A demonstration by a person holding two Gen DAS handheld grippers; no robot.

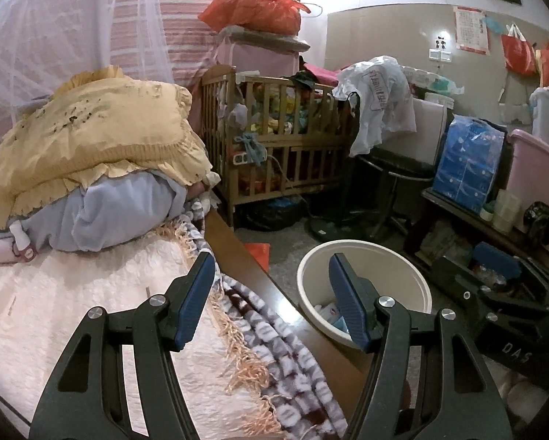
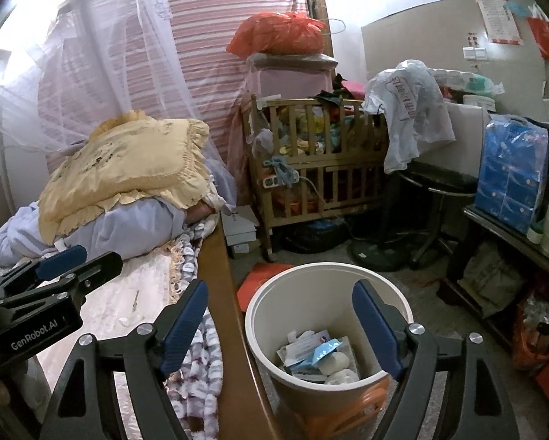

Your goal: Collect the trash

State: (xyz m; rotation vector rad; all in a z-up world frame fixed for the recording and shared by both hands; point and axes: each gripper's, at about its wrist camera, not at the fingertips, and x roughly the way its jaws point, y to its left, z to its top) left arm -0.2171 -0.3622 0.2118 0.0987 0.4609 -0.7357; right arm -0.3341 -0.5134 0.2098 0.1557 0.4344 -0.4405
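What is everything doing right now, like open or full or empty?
Left tool: open, holding nothing.
Right tool: open, holding nothing.
Trash bin: upright on the floor, no lid, partly filled.
Trash: lying at the bin's bottom.
Yellow pillow: piled on the bedding.
Crib: stuffed with things.

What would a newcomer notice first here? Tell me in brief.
The cream bin on the floor beside the bed, with wrappers and tissues in its bottom, sits right in front of the open right gripper. Next come the yellow frilled pillow piled on the bed and the red bag high above the wooden crib.
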